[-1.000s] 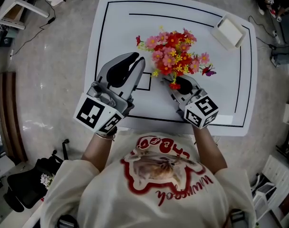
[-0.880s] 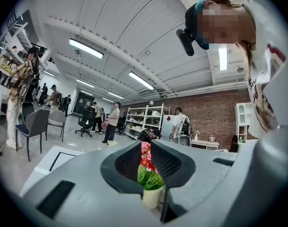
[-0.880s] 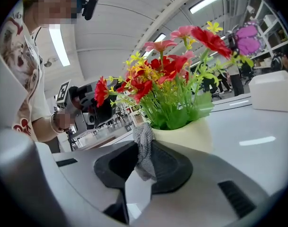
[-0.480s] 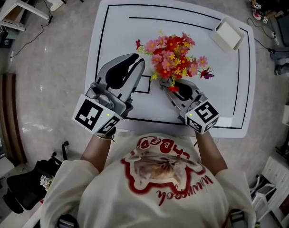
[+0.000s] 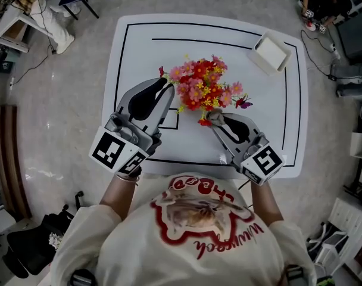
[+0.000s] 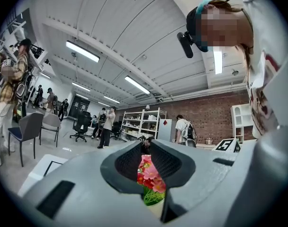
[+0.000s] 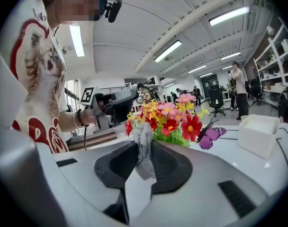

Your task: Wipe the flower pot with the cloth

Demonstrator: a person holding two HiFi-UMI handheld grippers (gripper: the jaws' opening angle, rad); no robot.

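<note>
Two grippers flank the flower pot [image 6: 155,209] of red and pink flowers [image 5: 199,88]: my left gripper [image 5: 163,83] at 8 o'clock, jaws pressed together; my right gripper [image 5: 213,118] at 5 o'clock, pinching the grey cloth [image 7: 143,138]. White box [image 5: 270,52] at 1 o'clock.

This is a big open lab or workshop hall, not a home. It has a bare white ceiling [image 6: 134,27] with beams and long strip lights [image 6: 82,51], a brick wall [image 6: 210,119] at the far end, and metal shelving racks [image 6: 144,124] in front of that wall. Wheeled office chairs [image 6: 81,126] and several standing people [image 6: 107,126] are scattered over a polished grey floor [image 5: 62,130] where cables [image 5: 27,64] trail, and the white bench [image 5: 139,46] is marked out with black lines.
</note>
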